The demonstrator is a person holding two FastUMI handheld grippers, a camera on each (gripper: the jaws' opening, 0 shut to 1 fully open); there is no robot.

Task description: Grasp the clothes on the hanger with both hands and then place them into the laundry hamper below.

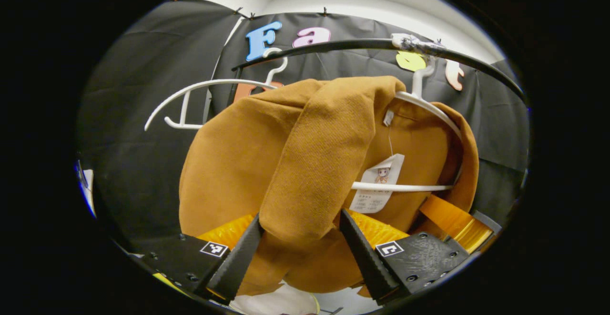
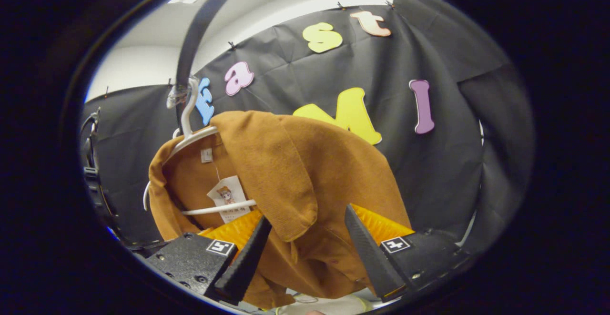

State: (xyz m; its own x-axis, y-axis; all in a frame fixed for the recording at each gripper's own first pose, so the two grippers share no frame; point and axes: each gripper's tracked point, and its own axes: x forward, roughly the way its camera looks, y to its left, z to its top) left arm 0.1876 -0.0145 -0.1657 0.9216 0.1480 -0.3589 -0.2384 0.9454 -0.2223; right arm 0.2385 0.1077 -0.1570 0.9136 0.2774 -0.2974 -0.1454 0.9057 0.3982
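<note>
- The black rail [image 1: 333, 45] spans the top of the left gripper view, and two white hangers hang from it.
- One brown garment [image 1: 267, 162] hangs on the nearer hanger [image 1: 429, 107]. It sits between both sets of tongs, off the rail's far side toward the wall. The second hanger [image 1: 190, 96] is bare.
- The garment looks like soft, thick knit: light, limp, likely to sag and slide off the hanger once lifted. It should take a firm pinch without harm. The folded sleeve or shoulder panel hanging down the front offers the best hold, one fold per side.
- Left tongs [image 1: 300, 246]: apart, the fold hanging in the gap, not visibly pinched.
- Right tongs [image 2: 307, 248]: apart too, fabric between them in the right gripper view.
- One paper tag [image 1: 379, 184] dangles from the collar; avoid gripping it.
</note>
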